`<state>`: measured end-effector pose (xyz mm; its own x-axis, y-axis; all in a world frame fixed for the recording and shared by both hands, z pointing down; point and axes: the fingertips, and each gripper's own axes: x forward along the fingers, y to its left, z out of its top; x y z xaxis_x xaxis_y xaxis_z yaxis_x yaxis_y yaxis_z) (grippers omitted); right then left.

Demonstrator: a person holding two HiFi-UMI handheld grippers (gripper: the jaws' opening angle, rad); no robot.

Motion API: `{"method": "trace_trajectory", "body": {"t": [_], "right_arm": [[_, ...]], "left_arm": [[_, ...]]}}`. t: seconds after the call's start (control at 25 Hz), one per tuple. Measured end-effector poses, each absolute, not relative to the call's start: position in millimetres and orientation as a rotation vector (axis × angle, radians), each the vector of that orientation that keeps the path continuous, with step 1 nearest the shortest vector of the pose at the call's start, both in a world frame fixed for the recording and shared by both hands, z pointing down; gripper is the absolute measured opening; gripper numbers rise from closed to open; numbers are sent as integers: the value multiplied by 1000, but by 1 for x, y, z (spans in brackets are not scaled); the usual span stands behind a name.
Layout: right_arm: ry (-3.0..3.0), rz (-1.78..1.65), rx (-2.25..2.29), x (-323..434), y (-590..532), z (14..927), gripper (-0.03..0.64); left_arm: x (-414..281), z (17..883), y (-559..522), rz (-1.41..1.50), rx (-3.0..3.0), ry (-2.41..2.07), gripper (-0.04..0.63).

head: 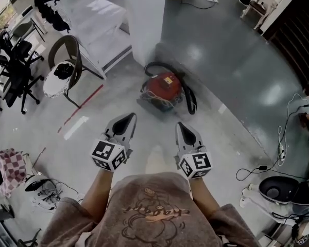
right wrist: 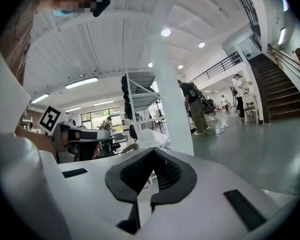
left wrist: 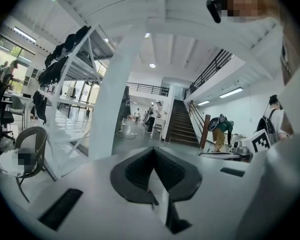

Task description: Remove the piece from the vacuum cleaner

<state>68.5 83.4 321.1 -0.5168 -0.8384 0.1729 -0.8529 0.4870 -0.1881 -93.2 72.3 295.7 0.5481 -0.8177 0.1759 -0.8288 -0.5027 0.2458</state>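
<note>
The person's brown sweatshirt (head: 154, 210) fills the six o'clock edge of the head view, both forearms reaching out from it. At about seven o'clock of the picture's centre, the left gripper (head: 126, 118) has its jaws pressed together with nothing between them. Its own view agrees, the dark pads (left wrist: 135, 171) meeting on empty air. At twelve o'clock from the two grippers, the red canister vacuum cleaner (head: 164, 86) sits on the grey floor (head: 237, 71) just beside the foot of a white pillar (head: 144, 19). Its black hose (head: 189, 98) loops round its right side. At five o'clock of the centre, the right gripper (head: 182, 126) is likewise closed and empty. Both grippers are well apart from the machine.

The likely troubles, as I judge them:
- At ten o'clock a chair (head: 77, 55) stands near the path, and a wide step left could clip its legs.
- Jaws that reach the canister closed would only shove it against the pillar.
- Which piece detaches is too blurred to tell, so a grip on the wrong part may strain the hose.
- Pulling with one gripper while the other does not brace the body would drag the whole cleaner along.
- At three o'clock a power strip and its cables (head: 281, 149) trail across the floor, ready to catch a foot
</note>
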Motion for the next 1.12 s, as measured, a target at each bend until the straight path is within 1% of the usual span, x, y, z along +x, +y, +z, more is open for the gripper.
{"method": "trace_trajectory", "body": {"t": [0.32, 0.84, 0.92, 1.04, 1.08, 1.12], "right_arm": [[-2667, 401, 1485, 84, 10, 324, -3], [-2638, 505, 1596, 63, -31, 332, 0], [-2642, 511, 1588, 57, -36, 334, 35], [-2649, 515, 1578, 52, -42, 337, 104], [-2643, 525, 1575, 52, -44, 341, 141], [-2633, 541, 1570, 52, -45, 345, 190]], "left_arm": [[-80, 295, 1, 42, 2462, -1387, 2], [-84, 305, -54, 77, 2528, -1199, 5], [-86, 307, -62, 72, 2534, -1173, 63], [-87, 312, -67, 87, 2554, -1125, 105], [-85, 315, -67, 98, 2563, -1096, 124], [-83, 318, -68, 114, 2572, -1056, 165]]}}
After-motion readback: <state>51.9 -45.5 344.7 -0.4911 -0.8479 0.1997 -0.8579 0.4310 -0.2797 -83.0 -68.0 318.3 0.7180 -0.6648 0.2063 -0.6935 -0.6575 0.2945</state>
